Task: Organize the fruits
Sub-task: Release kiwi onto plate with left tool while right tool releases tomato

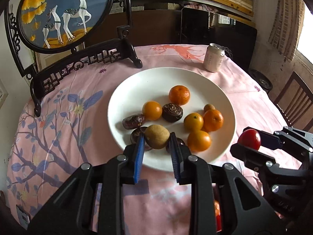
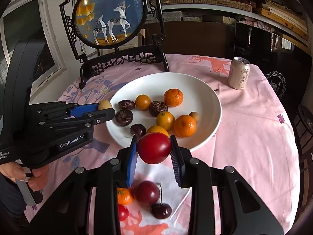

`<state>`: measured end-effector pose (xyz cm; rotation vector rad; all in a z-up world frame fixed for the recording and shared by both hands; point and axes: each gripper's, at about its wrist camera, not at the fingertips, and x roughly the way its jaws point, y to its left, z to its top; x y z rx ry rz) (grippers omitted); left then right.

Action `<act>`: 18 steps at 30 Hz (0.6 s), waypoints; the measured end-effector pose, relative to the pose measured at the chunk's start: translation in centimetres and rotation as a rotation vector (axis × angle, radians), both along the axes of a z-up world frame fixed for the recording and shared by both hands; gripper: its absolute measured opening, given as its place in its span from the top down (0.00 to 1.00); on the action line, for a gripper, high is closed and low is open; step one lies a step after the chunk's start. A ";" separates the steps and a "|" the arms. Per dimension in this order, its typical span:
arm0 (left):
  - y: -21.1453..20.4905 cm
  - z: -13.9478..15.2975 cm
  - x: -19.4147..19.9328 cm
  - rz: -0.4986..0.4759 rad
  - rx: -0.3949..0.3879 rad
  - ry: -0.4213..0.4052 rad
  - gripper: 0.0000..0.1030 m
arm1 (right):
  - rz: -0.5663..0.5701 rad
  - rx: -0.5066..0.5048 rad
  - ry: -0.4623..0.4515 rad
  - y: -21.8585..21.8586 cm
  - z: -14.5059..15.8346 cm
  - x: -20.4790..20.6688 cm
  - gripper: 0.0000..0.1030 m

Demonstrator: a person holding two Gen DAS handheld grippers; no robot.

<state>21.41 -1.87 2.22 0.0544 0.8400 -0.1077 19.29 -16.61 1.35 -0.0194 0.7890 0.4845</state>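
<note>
A round table under a pink floral tablecloth (image 2: 244, 137) fills both views, with a carved dark stand holding a round deer picture (image 1: 64, 11) at its far edge and a pale drink can (image 2: 239, 73) off to the far right. In the middle sits a wide white plate (image 1: 152, 82), already holding a good share of the fruit: several oranges and mandarins, among them a mandarin (image 1: 179, 95) at the back, a few dark brown water chestnuts such as the one at the plate's centre (image 1: 172, 112), and a small tan fruit by the right-hand oranges. The left gripper (image 1: 156, 139) is clenched on a brown kiwi (image 1: 157, 136), held above the near rim of the plate; in the right wrist view the same fruit shows as a pale lump at that gripper's tip, over the plate's left edge. The right gripper (image 2: 153, 150) is clamped on a red plum-like fruit (image 2: 154, 148), carried just short of the plate's near rim. The sorting looks more than half done, judging by the plate, but not finished: on the cloth beneath the right gripper lie another dark red plum (image 2: 146, 192), a small mandarin (image 2: 124, 195), a cherry (image 2: 160, 210) with its stalk, and a small red fruit (image 2: 123, 212), all waiting to be gathered.
</note>
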 end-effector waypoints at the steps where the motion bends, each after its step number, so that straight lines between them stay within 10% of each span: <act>1: 0.1 -0.3 0.8 0.010 0.004 0.006 0.75 | 0.001 -0.001 -0.002 0.5 -0.3 0.9 0.69; 10: 1.3 -2.8 4.8 0.082 0.013 0.061 0.72 | 0.027 -0.010 -0.015 2.8 -2.2 5.9 0.59; 13: 2.0 -2.8 4.7 0.121 0.017 0.036 0.42 | 0.007 -0.003 -0.038 2.5 -2.1 6.0 0.48; 18: 2.2 -2.5 3.9 0.131 0.004 0.023 0.30 | -0.010 0.041 -0.026 1.6 -2.1 5.2 0.43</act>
